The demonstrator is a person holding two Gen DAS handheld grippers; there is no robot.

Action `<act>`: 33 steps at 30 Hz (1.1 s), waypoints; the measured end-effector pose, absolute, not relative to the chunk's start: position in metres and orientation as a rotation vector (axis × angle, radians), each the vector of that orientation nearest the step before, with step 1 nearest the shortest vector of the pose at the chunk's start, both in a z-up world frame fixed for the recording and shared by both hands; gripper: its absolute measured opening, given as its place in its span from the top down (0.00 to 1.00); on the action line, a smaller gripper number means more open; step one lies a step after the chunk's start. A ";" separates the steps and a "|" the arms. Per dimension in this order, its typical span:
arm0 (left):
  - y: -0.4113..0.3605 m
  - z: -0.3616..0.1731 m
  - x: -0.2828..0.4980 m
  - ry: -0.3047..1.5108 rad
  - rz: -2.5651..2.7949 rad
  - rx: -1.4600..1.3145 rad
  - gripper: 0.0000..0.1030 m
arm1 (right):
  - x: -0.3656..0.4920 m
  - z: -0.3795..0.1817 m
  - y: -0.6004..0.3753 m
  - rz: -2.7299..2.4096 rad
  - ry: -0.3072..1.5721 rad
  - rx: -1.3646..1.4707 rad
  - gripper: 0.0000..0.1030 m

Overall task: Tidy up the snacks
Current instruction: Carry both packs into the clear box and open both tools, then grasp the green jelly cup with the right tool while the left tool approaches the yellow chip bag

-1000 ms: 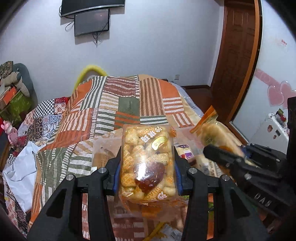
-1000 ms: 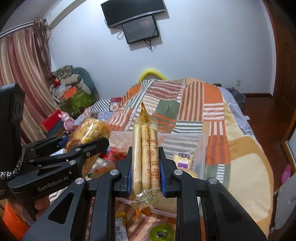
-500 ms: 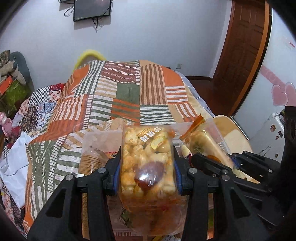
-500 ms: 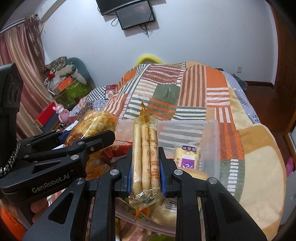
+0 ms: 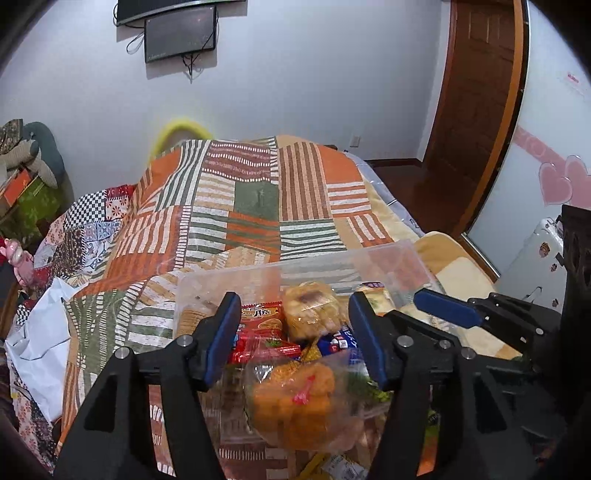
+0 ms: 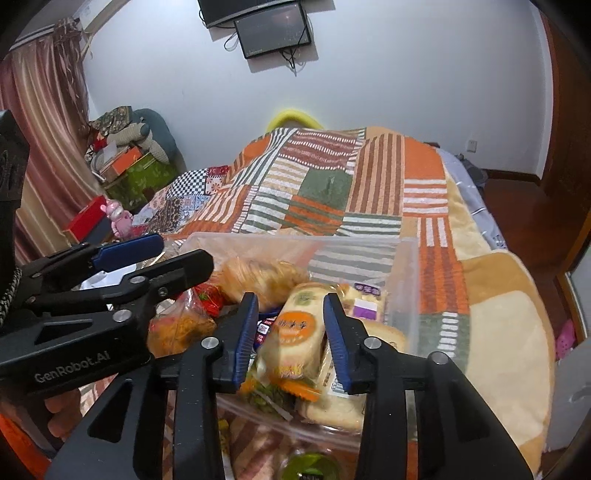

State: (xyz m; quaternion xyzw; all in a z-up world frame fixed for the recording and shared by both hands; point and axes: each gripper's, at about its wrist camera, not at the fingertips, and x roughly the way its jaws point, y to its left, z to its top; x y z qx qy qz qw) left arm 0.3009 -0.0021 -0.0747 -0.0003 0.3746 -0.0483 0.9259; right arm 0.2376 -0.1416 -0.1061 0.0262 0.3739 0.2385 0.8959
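Both grippers over the clear bin [image 5: 384, 254] on the bed! The left gripper [image 5: 291, 341] has just been opening its jaws, now parted with nothing pressed between them; the orange puff bag [image 5: 295, 402] lies below the gap, in the bin's near end. The right gripper [image 6: 290, 336] has also just been opening, jaws narrowly apart, the breadstick pack [image 6: 295, 336] lying between them, loose atop the pile. Farther in, more snack packs, then the patchwork quilt [image 6: 332, 195].

snack packets [image 5: 291, 395] in bin [image 5: 384, 251], bin on bed [image 5: 240, 206], monitor [image 5: 180, 34] behind
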 end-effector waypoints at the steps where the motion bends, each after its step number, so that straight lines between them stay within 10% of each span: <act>1: -0.002 -0.072 0.297 0.763 -0.100 -0.002 0.39 | 0.235 -0.104 -0.143 0.492 0.769 0.051 0.66; 17: -0.004 -0.056 0.225 0.735 -0.106 0.002 0.12 | 0.184 -0.081 -0.180 0.464 0.691 0.039 0.40; 33: -0.013 -0.136 0.185 0.929 -0.113 -0.003 0.10 | 0.144 -0.119 -0.198 0.468 0.793 -0.003 0.40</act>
